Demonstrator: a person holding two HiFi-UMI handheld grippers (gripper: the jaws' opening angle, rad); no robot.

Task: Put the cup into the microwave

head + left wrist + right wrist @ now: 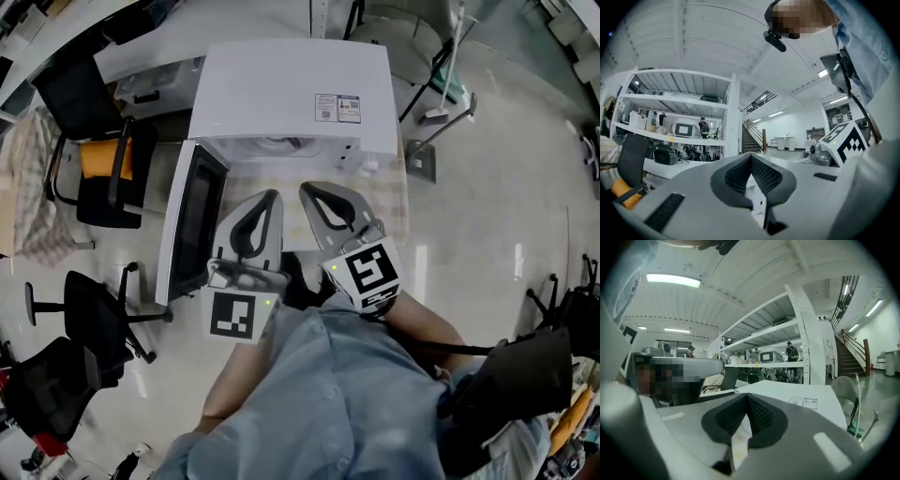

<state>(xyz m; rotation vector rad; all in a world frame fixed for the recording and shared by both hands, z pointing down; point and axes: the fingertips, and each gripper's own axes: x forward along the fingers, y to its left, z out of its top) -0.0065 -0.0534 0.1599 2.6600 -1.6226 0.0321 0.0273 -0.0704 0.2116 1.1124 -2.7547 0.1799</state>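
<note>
A white microwave (291,94) stands ahead of me, its dark-windowed door (192,220) swung open to the left. Its cavity opening (281,148) shows only pale shapes, and I cannot make out a cup in any view. My left gripper (272,197) and right gripper (307,190) are held side by side close to my body, just in front of the opening, tips pointing at it. Both are shut with nothing between the jaws, as the left gripper view (751,158) and right gripper view (747,397) show. The microwave's flat top (797,397) lies beyond the right jaws.
The microwave rests on a table with a checked cloth (392,202). Office chairs stand at the left (103,178) and lower left (84,319). A broom and dustpan (441,103) lean at the right. Metal shelving (679,117) fills the background.
</note>
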